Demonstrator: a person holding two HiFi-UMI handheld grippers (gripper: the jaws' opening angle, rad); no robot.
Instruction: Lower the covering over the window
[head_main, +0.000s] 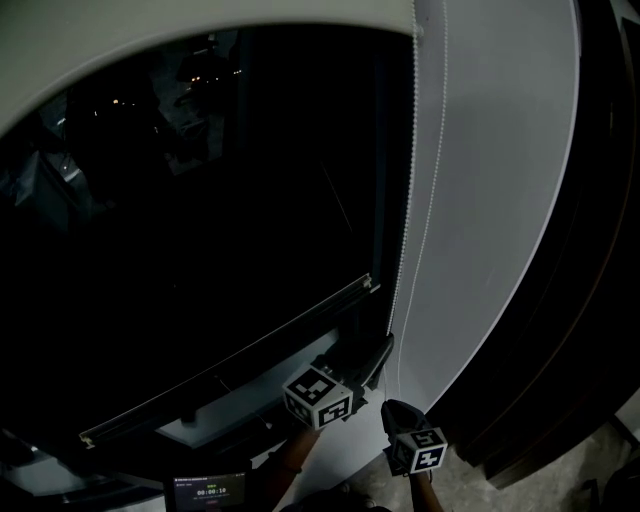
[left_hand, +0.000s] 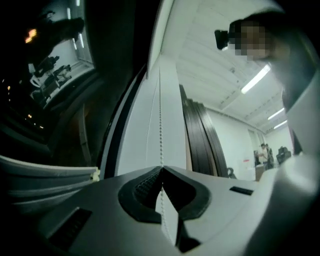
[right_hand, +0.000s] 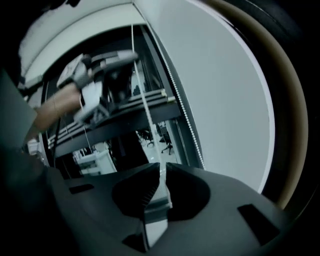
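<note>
The covering's bottom rail (head_main: 230, 361) crosses the dark window (head_main: 200, 200) from 7 o'clock up toward the centre of the head view. Whether the blackness above it is fabric or bare glass is hard to make out. At its 3 o'clock end hangs the bead chain (head_main: 411, 190), cut off at the top. The left tool (left_hand: 161, 171) is clamped on one strand, and the right tool (right_hand: 161, 167), lower at 5 o'clock, stands narrowly apart around another (blurred there).

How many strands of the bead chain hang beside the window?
2: one strand hangs against the window frame at its right edge; the other strand hangs just right of it, over the white wall. None seems hidden.
</note>
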